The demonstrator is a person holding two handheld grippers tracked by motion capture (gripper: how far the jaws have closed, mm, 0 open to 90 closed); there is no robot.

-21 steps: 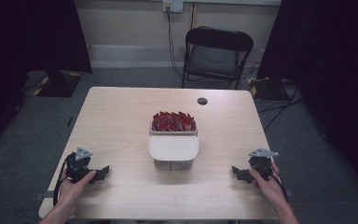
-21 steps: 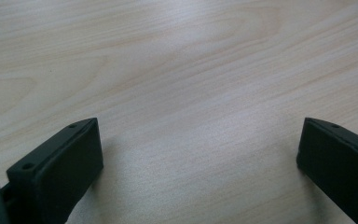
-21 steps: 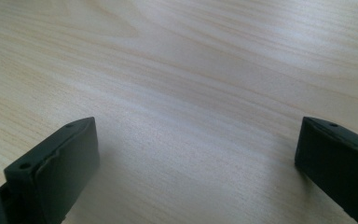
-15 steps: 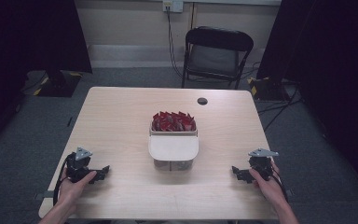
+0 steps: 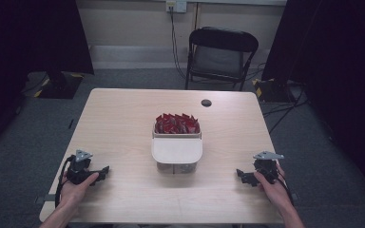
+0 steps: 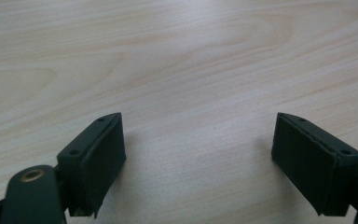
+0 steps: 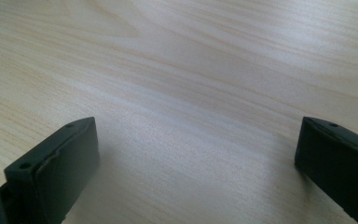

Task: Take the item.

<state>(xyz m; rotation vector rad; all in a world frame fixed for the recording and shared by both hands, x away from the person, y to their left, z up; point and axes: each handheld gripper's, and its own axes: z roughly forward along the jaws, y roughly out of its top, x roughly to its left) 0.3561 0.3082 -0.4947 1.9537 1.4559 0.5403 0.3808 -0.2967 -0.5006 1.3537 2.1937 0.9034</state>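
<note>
Both grippers' jaws stand wide apart over bare wood, nothing between them. Light wooden table [image 5: 123,118] carries a white-lidded box [image 5: 177,149] of red packets [image 5: 176,123] at centre, left gripper [image 5: 102,171] and right gripper [image 5: 241,175] well apart from it.

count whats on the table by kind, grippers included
grippers: 2, left gripper and right gripper, both with jaws open
containers: 1, white container with red packets behind its lid, too many to count
small dark round object: 1
total: 4
</note>
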